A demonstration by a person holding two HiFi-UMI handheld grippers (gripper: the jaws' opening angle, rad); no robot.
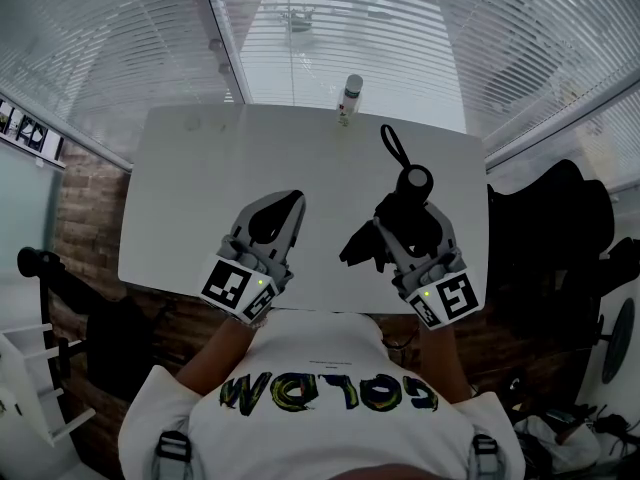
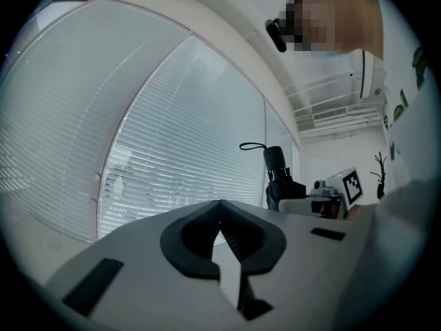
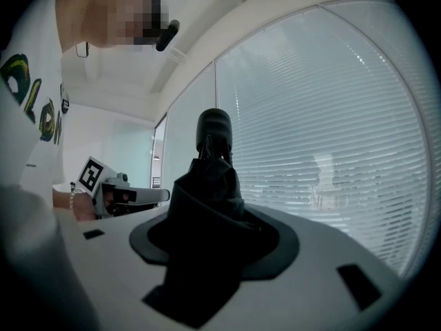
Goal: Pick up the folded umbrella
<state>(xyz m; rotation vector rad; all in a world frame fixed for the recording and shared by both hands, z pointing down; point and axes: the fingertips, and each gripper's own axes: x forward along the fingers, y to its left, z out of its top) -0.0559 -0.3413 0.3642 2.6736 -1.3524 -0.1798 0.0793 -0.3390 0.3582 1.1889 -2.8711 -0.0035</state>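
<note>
The black folded umbrella (image 1: 404, 211) is held level over the white table (image 1: 200, 188). My right gripper (image 1: 415, 226) is shut on its bunched fabric. Its round handle and strap loop (image 1: 393, 144) point away from me, and a flap of fabric hangs at the left. In the right gripper view the umbrella (image 3: 210, 205) fills the space between the jaws and hides the pads. My left gripper (image 1: 288, 208) hovers to the left with its jaw tips together and nothing between them. The left gripper view shows the umbrella (image 2: 278, 174) far off at the right.
A small white bottle (image 1: 351, 97) stands at the table's far edge. Windows with white blinds (image 1: 330, 18) run behind the table. A dark chair (image 1: 560, 228) sits past the table's right edge, and brick-patterned floor (image 1: 85, 218) shows at the left.
</note>
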